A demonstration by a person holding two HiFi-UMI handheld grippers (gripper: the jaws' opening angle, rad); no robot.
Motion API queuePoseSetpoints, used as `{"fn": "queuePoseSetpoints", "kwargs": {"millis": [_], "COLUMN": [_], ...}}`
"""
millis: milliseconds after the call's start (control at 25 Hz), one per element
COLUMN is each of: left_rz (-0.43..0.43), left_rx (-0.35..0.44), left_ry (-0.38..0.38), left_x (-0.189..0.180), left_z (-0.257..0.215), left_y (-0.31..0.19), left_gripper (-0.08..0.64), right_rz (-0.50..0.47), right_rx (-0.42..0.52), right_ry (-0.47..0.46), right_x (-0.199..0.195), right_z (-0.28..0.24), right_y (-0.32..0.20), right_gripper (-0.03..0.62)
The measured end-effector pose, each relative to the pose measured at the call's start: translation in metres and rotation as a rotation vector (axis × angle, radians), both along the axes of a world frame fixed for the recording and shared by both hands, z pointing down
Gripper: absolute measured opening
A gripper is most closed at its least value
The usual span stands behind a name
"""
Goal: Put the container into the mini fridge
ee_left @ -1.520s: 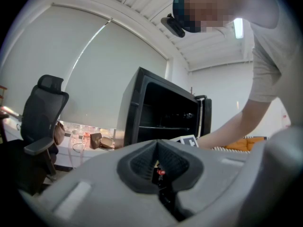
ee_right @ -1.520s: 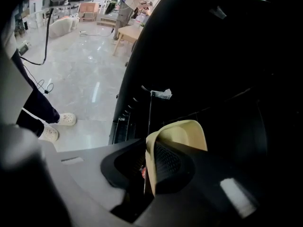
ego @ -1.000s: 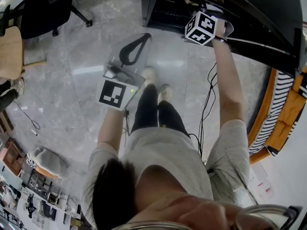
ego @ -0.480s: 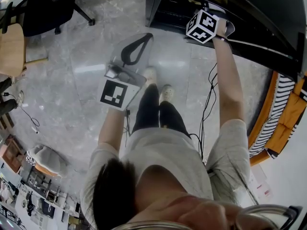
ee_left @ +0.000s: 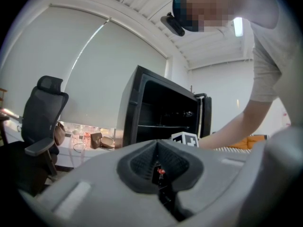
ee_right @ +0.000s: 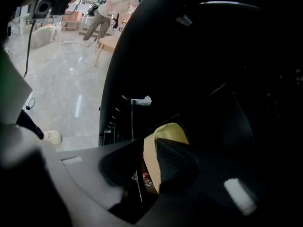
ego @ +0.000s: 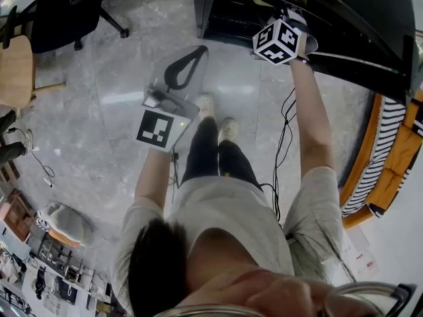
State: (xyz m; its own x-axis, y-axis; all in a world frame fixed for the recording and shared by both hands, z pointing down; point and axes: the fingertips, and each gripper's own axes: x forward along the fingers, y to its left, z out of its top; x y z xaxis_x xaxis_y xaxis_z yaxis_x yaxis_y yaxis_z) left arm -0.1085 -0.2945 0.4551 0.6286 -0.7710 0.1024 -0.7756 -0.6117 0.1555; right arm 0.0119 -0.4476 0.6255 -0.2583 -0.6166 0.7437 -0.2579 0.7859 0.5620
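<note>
The mini fridge point(ego: 228, 8) is black and stands open on the floor; it also shows in the left gripper view point(ee_left: 161, 110). My right gripper point(ego: 281, 18) reaches into its opening. In the right gripper view it point(ee_right: 149, 167) is shut on the container point(ee_right: 165, 134), a tan-rimmed tub held between the jaws inside the dark fridge interior. My left gripper point(ego: 184, 71) hangs over the grey floor, left of the fridge, and is shut point(ee_left: 158, 150) with nothing between its pads.
The fridge door point(ego: 370, 51) stands open to the right. A black office chair point(ego: 63, 5) and a wooden seat point(ego: 13, 71) are at the left. Cables point(ego: 285, 144) trail beside my legs. An orange and striped cushion point(ego: 386, 144) lies at the right.
The right gripper has shifted slightly at the fridge opening, still gripping the container. The left gripper has stayed where it was.
</note>
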Motion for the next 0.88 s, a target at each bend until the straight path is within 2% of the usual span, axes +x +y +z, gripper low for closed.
{"fn": "queuePoseSetpoints", "kwargs": {"millis": [160, 280, 600, 880], "left_rz": [0.000, 0.002, 0.008, 0.019], "left_rx": [0.009, 0.014, 0.033, 0.055], "left_ry": [-0.001, -0.007, -0.016, -0.026], "left_x": [0.004, 0.009, 0.025, 0.042], "left_z": [-0.004, -0.007, -0.015, -0.026], "left_y": [0.001, 0.002, 0.008, 0.015], "left_gripper": [0.002, 0.002, 0.002, 0.002], "right_rz": [0.045, 0.077, 0.197, 0.241], "right_rx": [0.012, 0.031, 0.019, 0.027], "right_ry": [-0.092, -0.168, -0.460, -0.615], "right_x": [0.003, 0.006, 0.018, 0.031], "right_z": [-0.012, -0.022, -0.053, -0.079], "right_y": [0.007, 0.014, 0.047, 0.078], "right_gripper": [0.056, -0.003, -0.005, -0.004]}}
